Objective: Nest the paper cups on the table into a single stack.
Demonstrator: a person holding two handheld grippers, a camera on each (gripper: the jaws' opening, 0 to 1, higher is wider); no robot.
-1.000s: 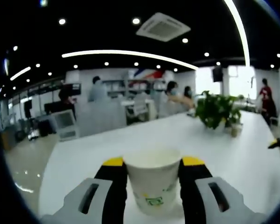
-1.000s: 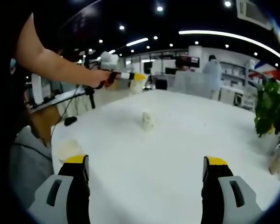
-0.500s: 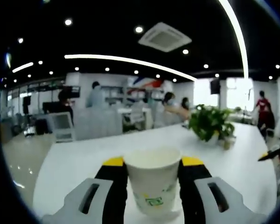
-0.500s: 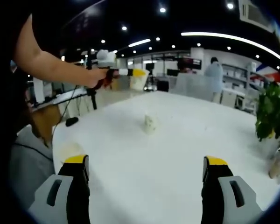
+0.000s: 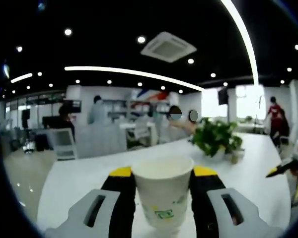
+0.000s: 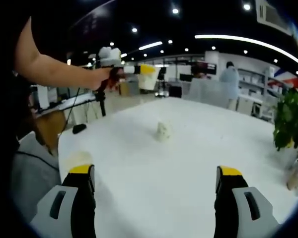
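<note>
Now carrying | left gripper [image 5: 162, 198] is clamping a paper cup [image 5: 162, 194] upright, raised over the table [image 5: 89, 171] | right gripper [image 6: 155, 191] is hanging wide open, empty | second cup [image 6: 163, 131] is standing mid-table, third cup [image 6: 75, 159] near edge | advice: I am keeping the rim level, lining up above second cup before lowering | my left arm [image 6: 54, 69] is reaching out, raised.

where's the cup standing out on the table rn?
In the right gripper view the cup stands alone mid-table, ahead of the open right hand-held gripper, below the left hand-held gripper holding another cup.
</note>
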